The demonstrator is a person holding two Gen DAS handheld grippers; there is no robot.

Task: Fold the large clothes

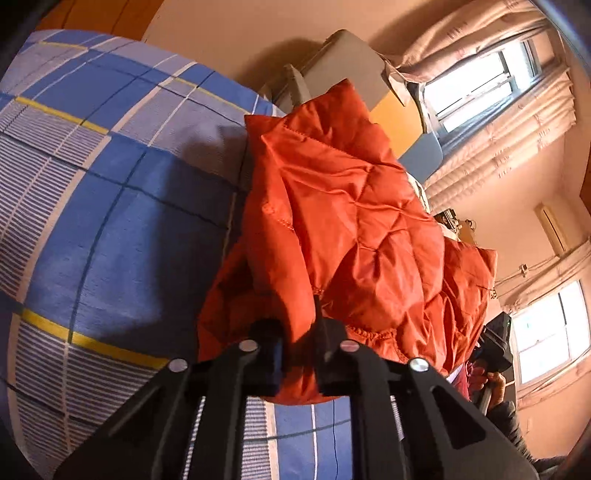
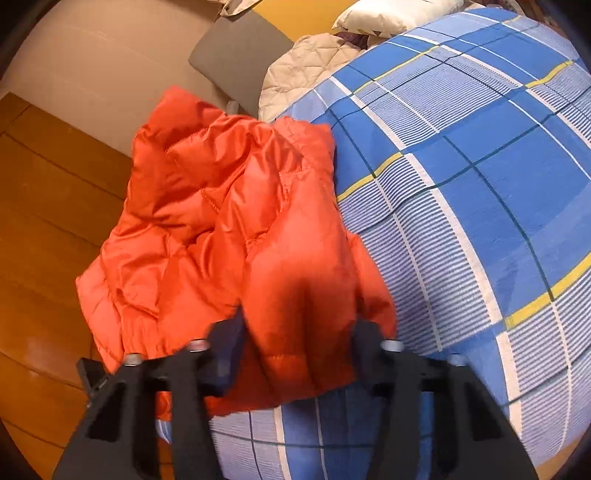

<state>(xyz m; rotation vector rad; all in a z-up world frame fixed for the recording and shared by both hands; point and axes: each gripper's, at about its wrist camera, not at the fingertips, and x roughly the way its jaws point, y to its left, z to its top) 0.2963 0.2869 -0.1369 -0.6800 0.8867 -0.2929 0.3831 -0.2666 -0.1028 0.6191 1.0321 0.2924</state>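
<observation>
An orange quilted puffer jacket (image 1: 343, 221) is bunched up at the edge of a bed with a blue checked sheet (image 1: 110, 206). My left gripper (image 1: 301, 332) is shut on the jacket's hem, with the fabric pinched between its black fingers. In the right wrist view the jacket (image 2: 221, 229) hangs partly over the bed's edge above the wood floor. My right gripper (image 2: 299, 332) has its jaws wide apart, with a puffy fold of the jacket lying between them. The right gripper also shows at the far right of the left wrist view (image 1: 495, 343).
The blue checked sheet (image 2: 480, 206) covers the bed. A beige quilt (image 2: 295, 70) and a white pillow (image 2: 391, 14) lie at its far end. A grey chair (image 2: 236, 55) stands beside the bed on the wood floor (image 2: 48, 221). Curtained windows (image 1: 476, 85) are behind.
</observation>
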